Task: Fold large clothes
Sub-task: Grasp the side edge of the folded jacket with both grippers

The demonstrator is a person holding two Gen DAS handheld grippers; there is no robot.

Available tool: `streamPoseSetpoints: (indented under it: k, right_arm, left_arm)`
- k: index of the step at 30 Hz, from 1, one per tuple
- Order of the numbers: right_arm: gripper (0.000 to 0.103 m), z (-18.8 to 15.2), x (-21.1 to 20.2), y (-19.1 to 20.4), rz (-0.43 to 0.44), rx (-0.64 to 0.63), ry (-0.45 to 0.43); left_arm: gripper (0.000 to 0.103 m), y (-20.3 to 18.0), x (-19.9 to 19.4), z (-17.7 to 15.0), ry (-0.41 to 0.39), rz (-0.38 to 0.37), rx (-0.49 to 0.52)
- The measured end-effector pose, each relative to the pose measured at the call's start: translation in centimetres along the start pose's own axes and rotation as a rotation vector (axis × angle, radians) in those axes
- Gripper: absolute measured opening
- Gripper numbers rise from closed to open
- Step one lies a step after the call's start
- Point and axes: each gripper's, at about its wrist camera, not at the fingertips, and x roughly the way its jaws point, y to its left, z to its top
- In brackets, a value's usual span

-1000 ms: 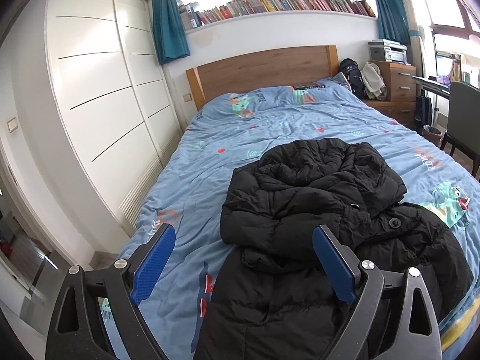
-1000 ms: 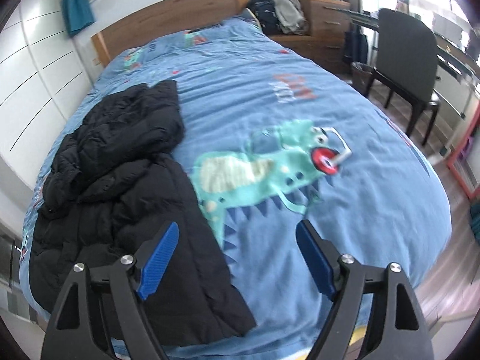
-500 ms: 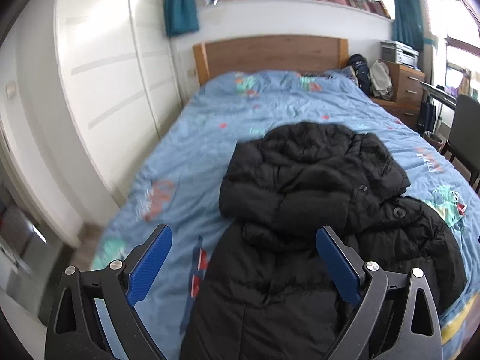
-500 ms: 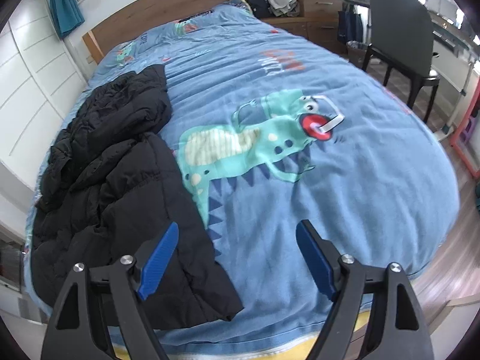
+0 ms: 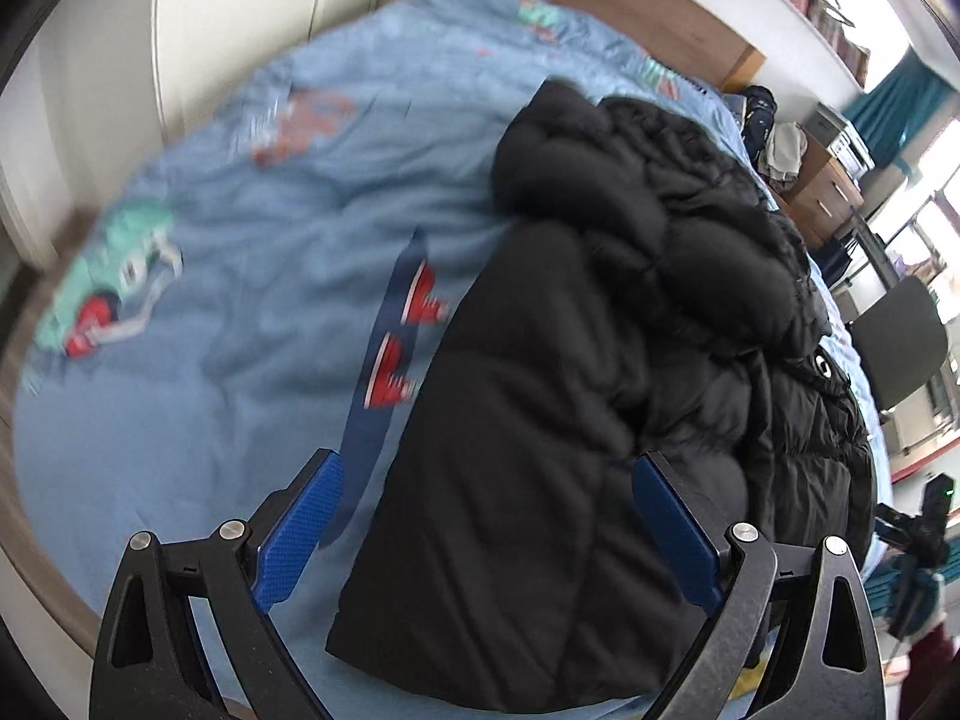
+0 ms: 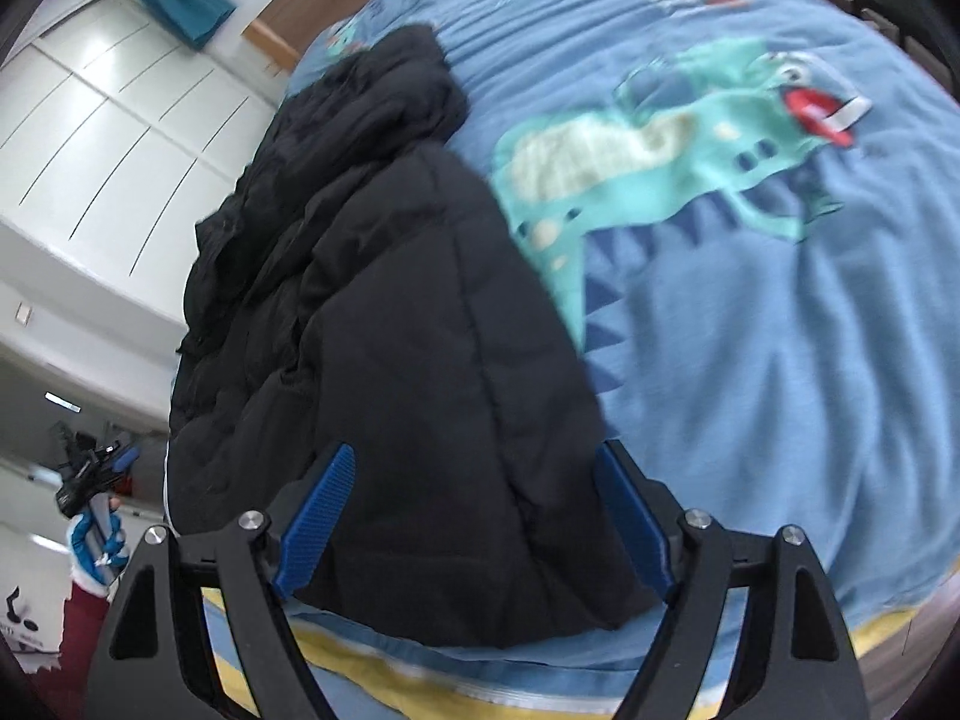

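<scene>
A wide bed [image 5: 198, 276] with a light blue cover fills most of both views. The cover has cartoon prints; a big green dinosaur [image 6: 678, 144] is on it in the right wrist view, beside the right edge of the coat. Behind the bed there are white wardrobe doors [image 6: 102, 138] and a wooden headboard [image 5: 606, 6].

The black padded coat [image 5: 570, 372] lies flat on the bed cover, with its bottom hem near the foot edge of the bed and its crumpled upper part, sleeves and hood, further toward the headboard. It is not yet folded neatly.

The left gripper [image 5: 489, 531] points down at the lower left part of the coat. Its jaws stand wide apart. The left blue pad [image 5: 300, 531] is over the bare blue cover, just beside the coat's left edge, and the right pad is over the black fabric, so the left corner of the hem is seen between them. I cannot tell if the pads touch the fabric; they are not pressed on it.

The right gripper [image 6: 474, 528] points down at the lower right part of the coat. Its jaws are also wide apart, nothing is clamped. The hem area of the coat shows between the two pads, and the right pad is at the coat's right edge, where the blue cover begins.
</scene>
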Motion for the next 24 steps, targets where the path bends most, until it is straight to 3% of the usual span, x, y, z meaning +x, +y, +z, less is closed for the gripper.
streamPoseSetpoints:
  k: [8, 12, 17, 24]
  right_arm:
    - [0.084, 0.7, 3.1, -0.8, 0.025, 0.024, 0.067]
    - [0.087, 0.6, 4.2, -1.4, 0.058, 0.045, 0.096]
    - [0.089, 0.3, 4.7, -2.3, 0.111, 0.08, 0.12]
    - [0.091, -0.4, 5.5, -1.8, 0.205, 0.09, 0.144]
  left_arm:
    - [0.096, 4.6, 4.9, -1.9, 0.125, -0.106, -0.093]
    - [0.096, 5.8, 6.8, -3.2, 0.182, -0.232, -0.14]
    - [0.097, 5.6, 7.3, -4.5, 0.203, -0.374, -0.177]
    - [0.097, 4.4, 7.2, -5.3, 0.231, -0.448, -0.162]
